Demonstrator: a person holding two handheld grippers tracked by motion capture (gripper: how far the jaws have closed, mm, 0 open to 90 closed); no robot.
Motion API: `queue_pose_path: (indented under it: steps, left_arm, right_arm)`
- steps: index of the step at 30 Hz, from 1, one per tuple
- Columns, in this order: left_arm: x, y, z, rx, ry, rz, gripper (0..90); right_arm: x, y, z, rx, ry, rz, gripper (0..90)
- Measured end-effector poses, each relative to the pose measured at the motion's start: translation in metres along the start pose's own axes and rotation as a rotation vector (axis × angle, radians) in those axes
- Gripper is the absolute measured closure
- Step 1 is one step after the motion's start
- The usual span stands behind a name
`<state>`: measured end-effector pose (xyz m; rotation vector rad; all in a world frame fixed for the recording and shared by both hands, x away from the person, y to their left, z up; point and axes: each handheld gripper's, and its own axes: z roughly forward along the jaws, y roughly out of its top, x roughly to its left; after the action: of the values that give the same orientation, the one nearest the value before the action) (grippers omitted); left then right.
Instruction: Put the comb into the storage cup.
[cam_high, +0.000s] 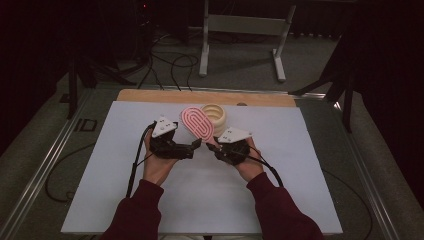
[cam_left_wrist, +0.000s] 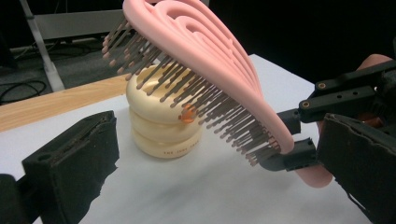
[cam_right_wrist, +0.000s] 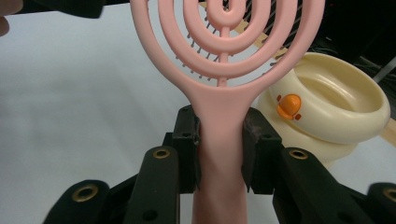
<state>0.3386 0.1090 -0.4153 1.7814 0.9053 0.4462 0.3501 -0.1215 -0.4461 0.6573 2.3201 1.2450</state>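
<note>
Right gripper (cam_right_wrist: 220, 149) fingers (cam_right_wrist: 187, 140) clamping pink hairbrush (cam_right_wrist: 224, 70) handle, cream cup (cam_right_wrist: 336, 112) just beside

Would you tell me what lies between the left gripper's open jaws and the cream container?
Only bare white table in the left gripper view; the pink brush hangs above the cream container.

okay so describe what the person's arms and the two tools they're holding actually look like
The left tool and the right tool are both black, built of bolted links with brass-coloured rivets and blocky, rough-edged jaw pads. Each carries a grey three-cornered plate on top and trails a black cable back along the white table. The person wears dark maroon long sleeves reaching the wrists; the hands are bare.
</note>
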Motion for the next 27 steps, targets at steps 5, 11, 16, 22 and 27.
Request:
queue_pose_path:
  steps: [5, 11, 16, 22, 27]
  left_arm:
    - [-0.001, 0.001, 0.003, 0.000, -0.003, -0.007, 0.0]
    - [-0.002, 0.004, 0.008, 0.006, -0.004, -0.019, 0.0]
    - [-0.002, 0.005, 0.013, 0.018, -0.008, -0.035, 0.1]
    - [-0.002, 0.007, 0.017, 0.023, -0.008, -0.047, 0.2]
    - [-0.003, 0.007, 0.020, 0.027, -0.013, -0.057, 0.9]
  right_arm:
    - [0.001, 0.000, 0.000, -0.002, 0.000, 0.000, 70.2]
    - [0.002, 0.001, 0.000, -0.002, 0.004, 0.003, 70.2]
    - [0.002, 0.001, 0.000, -0.005, 0.003, -0.003, 70.2]
    - [0.002, 0.001, -0.001, -0.007, 0.003, -0.003, 70.2]
    - [0.002, 0.001, -0.001, -0.010, 0.003, -0.005, 70.2]
